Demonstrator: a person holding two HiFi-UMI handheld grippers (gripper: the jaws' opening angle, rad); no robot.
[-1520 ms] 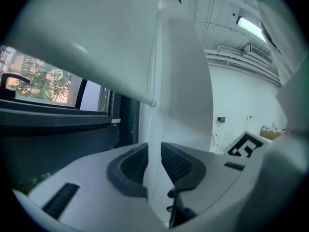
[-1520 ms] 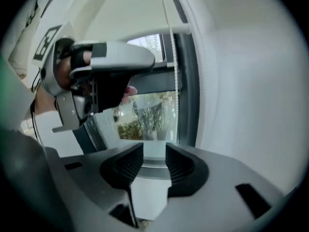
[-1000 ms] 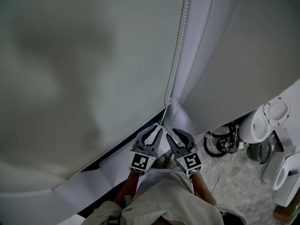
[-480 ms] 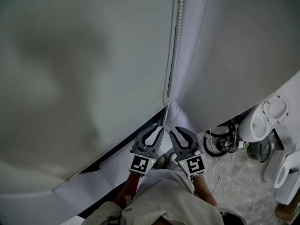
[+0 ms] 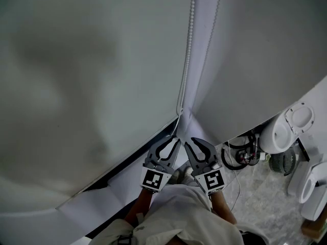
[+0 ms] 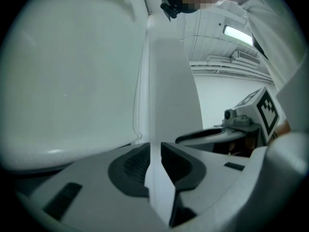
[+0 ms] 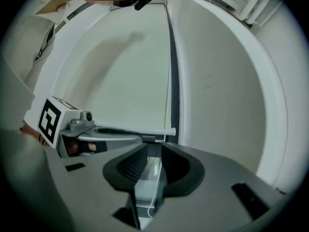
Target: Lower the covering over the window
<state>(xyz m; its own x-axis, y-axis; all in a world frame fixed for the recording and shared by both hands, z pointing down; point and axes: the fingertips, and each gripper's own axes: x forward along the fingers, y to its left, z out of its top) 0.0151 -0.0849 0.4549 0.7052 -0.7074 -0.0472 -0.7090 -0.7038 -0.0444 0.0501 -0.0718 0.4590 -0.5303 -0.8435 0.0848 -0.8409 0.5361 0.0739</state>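
Nearly lowered, a white roller blind point(image 5: 92, 86) fills the left of the scene over the window, its bottom bar point(image 7: 149, 129) far down.
Left gripper point(image 6: 155, 151) is empty, jaws slightly apart, the bead chain point(image 5: 189, 45) hanging just to its left. Right gripper point(image 7: 154, 151) has just been closing with that chain between its jaws, seemingly not yet pinched. Best to clamp one strand only, then pull straight down.

The blind point(image 5: 92, 75) closes off 9 to 12 o'clock, the wall point(image 5: 265, 50) 1 to 3. Between them, at 12, hangs the bead cord point(image 5: 189, 40). The floor point(image 5: 255, 198) at 4 o'clock is crowded with cables point(image 5: 240, 154) and white appliances point(image 5: 286, 131).
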